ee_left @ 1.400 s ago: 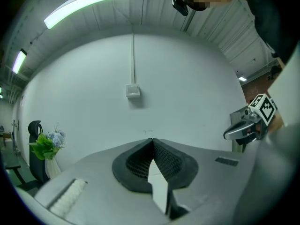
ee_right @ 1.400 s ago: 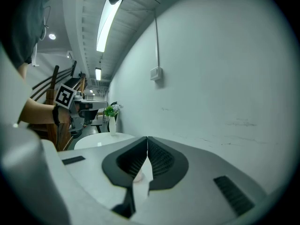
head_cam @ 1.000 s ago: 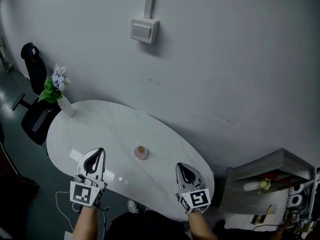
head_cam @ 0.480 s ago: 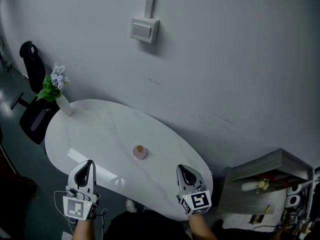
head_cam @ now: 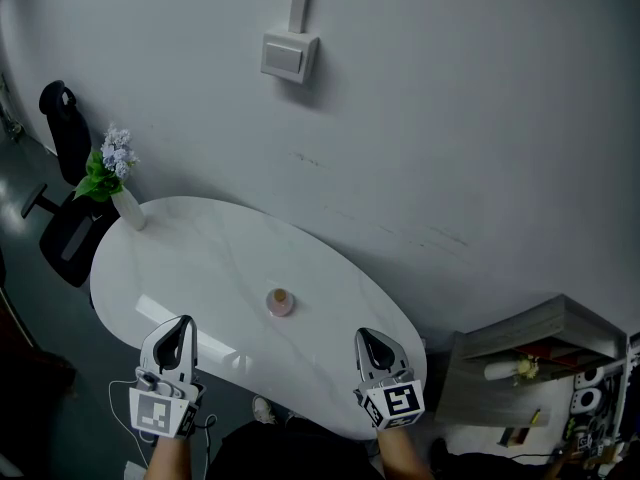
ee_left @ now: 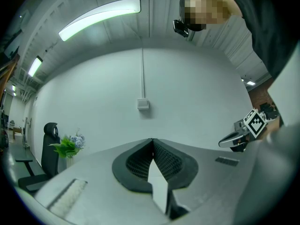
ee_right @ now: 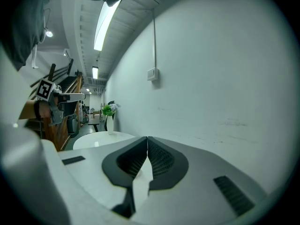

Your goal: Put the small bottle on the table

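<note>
Since the small bottle [head_cam: 280, 302] already sits on the table [head_cam: 200, 253], I'd hold my left gripper [head_cam: 180, 326] and right gripper [head_cam: 366, 338], both pinched closed and empty, well clear of it.

We find the head view dim and evenly lit, with a cool grey cast; the wall [head_cam: 450, 118] carries only soft shadows. Soft glare patches sit on the table [head_cam: 200, 258] toward its near edge. Both gripper views bend strongly at the edges and end in black corners. A ceiling strip light [ee_left: 101, 14] burns out white in the left gripper view; another tube [ee_right: 107, 25] does so in the right.
</note>
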